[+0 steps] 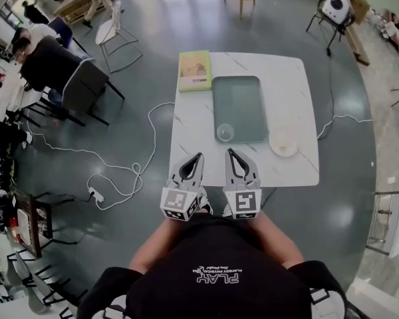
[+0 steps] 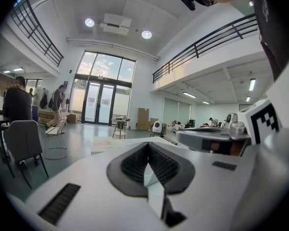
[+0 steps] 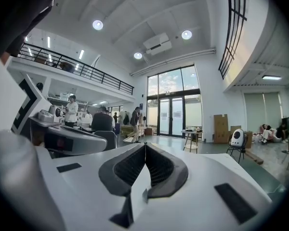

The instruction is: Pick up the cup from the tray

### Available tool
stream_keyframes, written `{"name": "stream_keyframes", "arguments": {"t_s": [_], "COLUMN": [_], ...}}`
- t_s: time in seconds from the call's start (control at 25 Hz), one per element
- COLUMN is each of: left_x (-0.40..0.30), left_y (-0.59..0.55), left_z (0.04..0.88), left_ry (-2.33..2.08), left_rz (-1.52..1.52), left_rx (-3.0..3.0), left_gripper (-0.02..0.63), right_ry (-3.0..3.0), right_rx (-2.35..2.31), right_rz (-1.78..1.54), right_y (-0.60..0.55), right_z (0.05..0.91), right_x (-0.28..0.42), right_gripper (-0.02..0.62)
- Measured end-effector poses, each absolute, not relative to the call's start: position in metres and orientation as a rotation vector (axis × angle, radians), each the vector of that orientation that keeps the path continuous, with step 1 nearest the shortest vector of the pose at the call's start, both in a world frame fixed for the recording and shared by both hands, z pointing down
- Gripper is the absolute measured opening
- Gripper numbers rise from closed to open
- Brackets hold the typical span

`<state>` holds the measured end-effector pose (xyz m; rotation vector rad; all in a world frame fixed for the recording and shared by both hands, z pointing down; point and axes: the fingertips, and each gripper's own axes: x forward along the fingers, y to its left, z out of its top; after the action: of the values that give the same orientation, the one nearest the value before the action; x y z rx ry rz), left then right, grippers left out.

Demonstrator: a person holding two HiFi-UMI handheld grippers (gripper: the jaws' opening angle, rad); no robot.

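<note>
One white surface (image 1: 292,158) w/ green tray (image 1: 243,92) mid-top. Left hand-held gripper (image 1: 199,155) & right hand-held gripper (image 1: 229,151) sit at its 6 o'clock edge, jaws pressed together, empty. Clear cup (image 1: 225,133), faint, outline only, stands in tray's 7 o'clock corner, near the right hand-held gripper at its 12 o'clock, not touching.

Head view overlooks table (image 1: 282,78); gripper views face forward.
</note>
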<state>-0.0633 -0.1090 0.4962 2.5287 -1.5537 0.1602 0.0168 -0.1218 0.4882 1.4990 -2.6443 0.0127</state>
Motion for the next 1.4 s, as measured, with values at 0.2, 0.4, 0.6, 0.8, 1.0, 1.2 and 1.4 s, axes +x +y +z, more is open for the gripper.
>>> {"name": "stream_keyframes", "arguments": {"t_s": [0.2, 0.4, 0.6, 0.8, 1.0, 1.2, 1.4], "left_x": [-0.079, -0.093, -0.102, -0.102, -0.097, -0.090, -0.086], "left_y": [-0.136, -0.157, -0.178, -0.182, -0.188, -0.185, -0.188], "left_z": [0.507, 0.512, 0.517, 0.530, 0.533, 0.541, 0.550], "left_ry": [-1.491, -1.412, -1.376, -1.366, -1.391, -1.399, -1.406], "left_rz": [0.156, 0.146, 0.137, 0.185, 0.179, 0.192, 0.214], "left_rx": [2.543, 2.579, 2.587, 2.570, 2.548, 2.514, 2.499], "left_gripper": [0.008, 0.008, 0.008, 0.008, 0.008, 0.008, 0.008], "right_ry": [-2.586, -2.548, -2.510, -2.514, -2.502, -2.513, -2.514], "right_rx": [1.538, 1.576, 1.607, 1.592, 1.531, 1.519, 1.484], "right_rz": [0.038, 0.051, 0.064, 0.089, 0.047, 0.076, 0.074], "right_y": [-0.144, -0.158, -0.169, -0.175, -0.180, -0.178, -0.180], "right_z": [0.495, 0.504, 0.511, 0.523, 0.532, 0.541, 0.559], "right_x": [0.009, -0.008, -0.012, -0.009, -0.004, 0.006, 0.013], "right_gripper": [0.009, 0.009, 0.009, 0.009, 0.009, 0.009, 0.011]}}
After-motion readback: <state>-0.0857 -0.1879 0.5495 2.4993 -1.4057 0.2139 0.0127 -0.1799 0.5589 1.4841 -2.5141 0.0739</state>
